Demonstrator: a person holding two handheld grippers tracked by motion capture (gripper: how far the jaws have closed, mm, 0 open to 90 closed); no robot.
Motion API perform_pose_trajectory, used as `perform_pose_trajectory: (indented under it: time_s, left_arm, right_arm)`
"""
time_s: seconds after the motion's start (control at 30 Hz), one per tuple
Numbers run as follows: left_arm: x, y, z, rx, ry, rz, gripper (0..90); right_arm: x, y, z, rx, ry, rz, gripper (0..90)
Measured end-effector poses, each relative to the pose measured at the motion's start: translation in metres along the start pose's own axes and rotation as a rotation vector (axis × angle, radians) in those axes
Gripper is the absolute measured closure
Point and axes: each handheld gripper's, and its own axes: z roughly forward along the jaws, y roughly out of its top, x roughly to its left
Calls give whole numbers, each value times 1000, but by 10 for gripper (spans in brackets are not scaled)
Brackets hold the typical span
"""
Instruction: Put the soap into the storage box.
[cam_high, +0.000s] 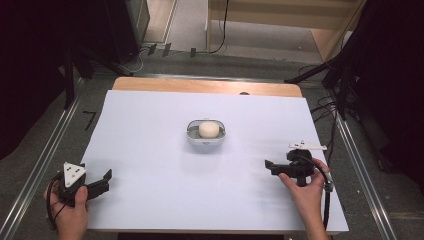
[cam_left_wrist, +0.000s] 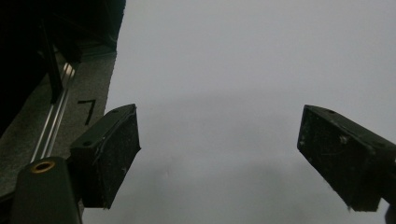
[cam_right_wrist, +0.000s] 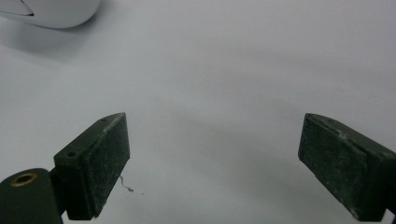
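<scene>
Both claws wait released, either side of the small grey oval dish.
The pale round ball sits inside it at mid white surface; left claw and right claw rest nearer the person, well apart, probably ready to reach.

The white dish is cut off by the top edge of the right gripper view, leaving a curved corner. In the high view, the pale round thing in it is too small to identify, perhaps a soap bar.

Grey carpet floor; black curtains
</scene>
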Motion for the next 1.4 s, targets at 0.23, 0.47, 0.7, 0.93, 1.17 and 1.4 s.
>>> perform_pose_trajectory:
  time_s: [0.23, 0.47, 0.7, 0.93, 1.17, 1.4]
  left_arm:
    - [0, 0, 0, 0, 2, 0, 138]
    - [0, 0, 0, 0, 3, 1, 138]
    - [-1, 0, 0, 0, 5, 3, 138]
    - [-1, 0, 0, 0, 5, 3, 138]
    - [-1, 0, 0, 0, 5, 3, 138]
    - [-1, 0, 0, 0, 6, 2, 138]
  right_arm:
    - [-9, -9, -7, -7, -15, 12, 96]
    - [-22, -23, -18, -13, -29, 22, 98]
    - [-30, -33, -28, -19, -44, 29, 98]
    - [-40, -43, -37, -36, -40, 51, 98]
    - [-53, -57, -49, -51, -62, 70, 98]
    - [-64, -69, -59, -59, -82, 84, 98]
